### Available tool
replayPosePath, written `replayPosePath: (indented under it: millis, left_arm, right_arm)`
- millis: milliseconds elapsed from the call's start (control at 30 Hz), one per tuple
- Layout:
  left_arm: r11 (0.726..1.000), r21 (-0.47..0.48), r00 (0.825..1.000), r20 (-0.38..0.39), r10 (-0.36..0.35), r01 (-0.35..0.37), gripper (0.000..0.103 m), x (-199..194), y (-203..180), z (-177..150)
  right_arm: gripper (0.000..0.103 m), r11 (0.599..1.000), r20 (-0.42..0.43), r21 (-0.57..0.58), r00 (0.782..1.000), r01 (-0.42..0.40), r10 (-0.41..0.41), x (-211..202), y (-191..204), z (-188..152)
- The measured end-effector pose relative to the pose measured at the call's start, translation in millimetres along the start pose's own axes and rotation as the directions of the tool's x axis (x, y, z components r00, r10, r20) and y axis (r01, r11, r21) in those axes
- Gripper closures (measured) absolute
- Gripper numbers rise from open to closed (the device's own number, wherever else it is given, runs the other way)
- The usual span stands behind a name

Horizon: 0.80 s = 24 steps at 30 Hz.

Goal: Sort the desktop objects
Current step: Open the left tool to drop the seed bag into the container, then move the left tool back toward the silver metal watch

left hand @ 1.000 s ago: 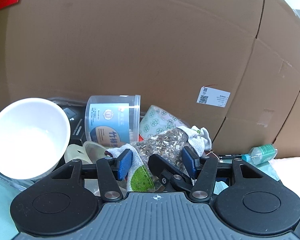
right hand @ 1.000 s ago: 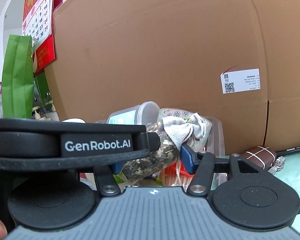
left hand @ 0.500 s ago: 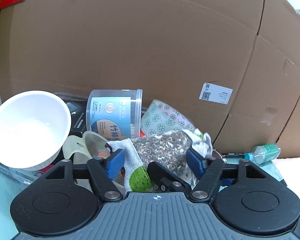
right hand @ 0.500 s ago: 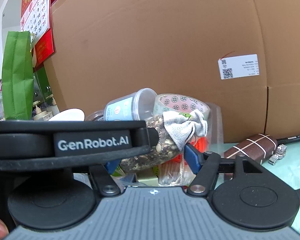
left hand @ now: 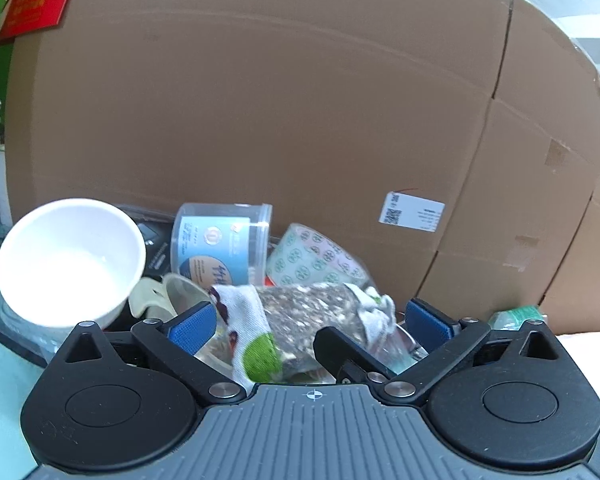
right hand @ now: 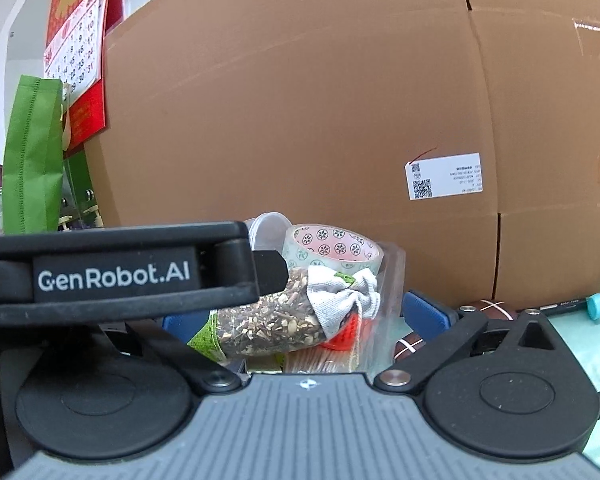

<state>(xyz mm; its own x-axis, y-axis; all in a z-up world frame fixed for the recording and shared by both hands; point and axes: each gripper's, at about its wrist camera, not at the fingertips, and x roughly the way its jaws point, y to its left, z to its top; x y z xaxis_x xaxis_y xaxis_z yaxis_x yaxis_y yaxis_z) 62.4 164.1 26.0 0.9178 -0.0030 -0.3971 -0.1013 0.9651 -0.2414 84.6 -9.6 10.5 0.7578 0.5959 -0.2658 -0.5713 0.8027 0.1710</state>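
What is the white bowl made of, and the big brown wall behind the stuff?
The white bowl looks like glazed ceramic or smooth plastic: plain white with a soft sheen; I can't tell which. The brown wall is matte cardboard, with fold seams and a stuck-on label.

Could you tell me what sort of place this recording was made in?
Probably an office or storeroom desk used as a catch-all. A large cardboard box with a shipping label fills the background, a wall calendar hangs at the left, and a clear bin holds odds and ends such as patterned tape.
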Motion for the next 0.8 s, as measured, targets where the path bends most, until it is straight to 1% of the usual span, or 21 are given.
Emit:
replayPosePath:
  millis: [200, 333, 400, 567, 800]
  left_arm:
    - [0.999, -0.023, 0.999, -0.02, -0.043, 0.042, 0.0, -10.5, -13.4, -13.9]
    - [0.997, -0.02, 0.997, -0.019, -0.076, 0.076, 0.0, -18.3, -27.9, -26.5]
    - [0.995, -0.017, 0.995, -0.031, -0.098, 0.097, 0.0, -19.1, -36.2, -33.0]
    - [0.991, -0.008, 0.989, -0.058, -0.137, 0.137, 0.0, -18.6, -58.8, -47.8]
    - [0.983, 0.035, 0.98, -0.089, -0.176, 0.18, 0.0, -14.7, -95.4, -66.8]
  right_arm:
    - [0.0, 0.996, 0.019, -0.088, 1.0, 0.018, -0.017, -22.3, -3.6, -2.8]
    - [0.0, 0.993, 0.026, -0.114, 0.999, 0.035, -0.032, -40.5, -11.0, -9.1]
    - [0.0, 0.991, 0.026, -0.122, 0.998, 0.051, -0.048, -49.1, -16.1, -13.7]
    - [0.0, 0.992, 0.017, -0.101, 0.997, 0.077, -0.076, -68.3, -35.1, -24.4]
    - [0.0, 0.991, 0.008, -0.068, 0.994, 0.113, -0.113, -89.9, -64.0, -34.9]
